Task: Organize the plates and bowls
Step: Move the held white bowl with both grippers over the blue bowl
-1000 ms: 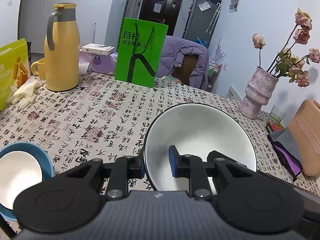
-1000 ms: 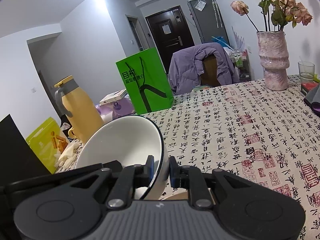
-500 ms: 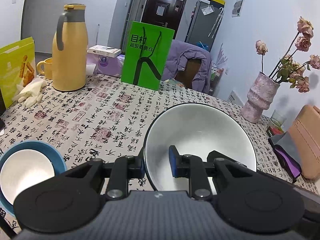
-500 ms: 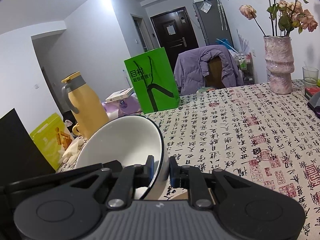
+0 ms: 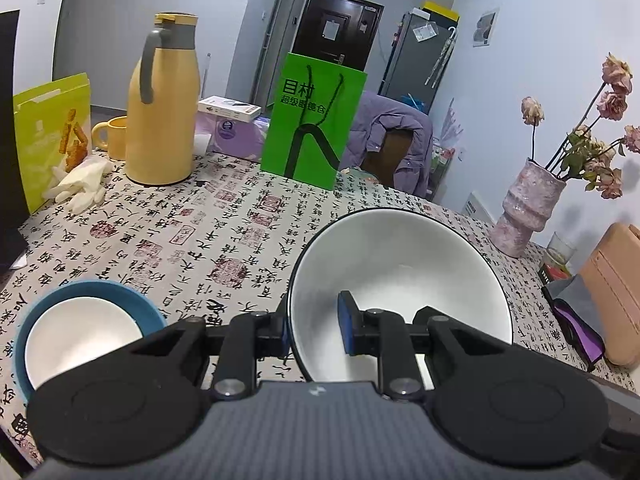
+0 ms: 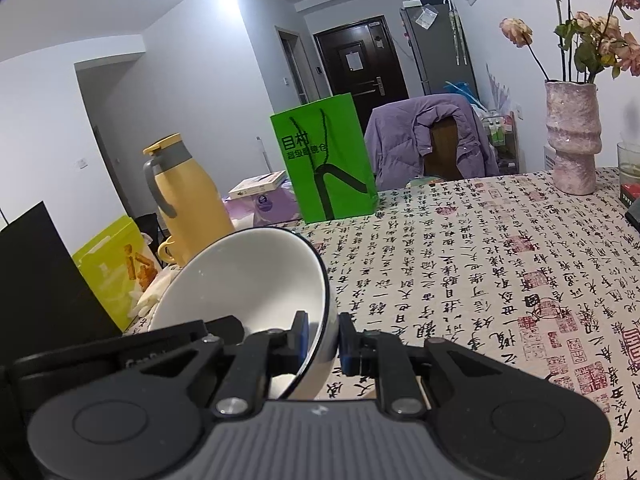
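Left gripper [image 5: 314, 330] pinching the left rim of a white black-rimmed bowl [image 5: 400, 264], right gripper [image 6: 322, 338] pinching its right rim, bowl tilted above the calligraphy tablecloth [image 5: 192, 236], blue-rimmed bowl [image 5: 80, 332] near left on the cloth.

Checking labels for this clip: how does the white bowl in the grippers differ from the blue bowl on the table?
The white bowl is white with a thin dark rim; the blue bowl is blue outside and white inside. The white bowl is held tilted, the left gripper and right gripper each shut on its rim; the blue bowl sits upright and untouched on the table. The white bowl looks larger. Both are empty.
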Demonstrator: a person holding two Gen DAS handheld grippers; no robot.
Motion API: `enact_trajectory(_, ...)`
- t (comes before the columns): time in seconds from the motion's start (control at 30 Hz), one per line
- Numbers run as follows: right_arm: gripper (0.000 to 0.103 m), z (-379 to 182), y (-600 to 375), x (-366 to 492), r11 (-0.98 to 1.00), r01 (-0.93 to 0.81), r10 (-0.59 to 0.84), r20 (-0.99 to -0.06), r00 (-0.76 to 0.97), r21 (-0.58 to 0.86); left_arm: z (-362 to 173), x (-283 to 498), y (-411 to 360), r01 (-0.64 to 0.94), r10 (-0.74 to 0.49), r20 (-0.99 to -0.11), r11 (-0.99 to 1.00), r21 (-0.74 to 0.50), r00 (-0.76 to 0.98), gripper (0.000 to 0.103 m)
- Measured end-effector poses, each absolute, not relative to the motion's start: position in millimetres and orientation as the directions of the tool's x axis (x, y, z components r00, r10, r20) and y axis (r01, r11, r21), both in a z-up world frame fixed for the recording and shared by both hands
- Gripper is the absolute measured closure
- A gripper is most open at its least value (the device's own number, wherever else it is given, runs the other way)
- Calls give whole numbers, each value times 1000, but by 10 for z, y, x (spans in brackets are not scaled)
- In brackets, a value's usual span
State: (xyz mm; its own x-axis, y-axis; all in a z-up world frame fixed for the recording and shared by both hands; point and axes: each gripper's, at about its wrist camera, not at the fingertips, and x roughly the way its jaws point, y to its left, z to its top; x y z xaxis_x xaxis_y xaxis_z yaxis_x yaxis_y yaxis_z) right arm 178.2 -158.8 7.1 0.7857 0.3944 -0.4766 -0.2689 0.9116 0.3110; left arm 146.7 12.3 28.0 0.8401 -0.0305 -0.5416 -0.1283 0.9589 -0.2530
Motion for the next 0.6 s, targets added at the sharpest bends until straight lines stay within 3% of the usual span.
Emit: enact_trajectory(0.6, 88, 107, -1264, 1660, 909, -302, 408, -474, 780, 286, 284, 1295, 429, -155, -14, -528, 948, -276, 849, 81)
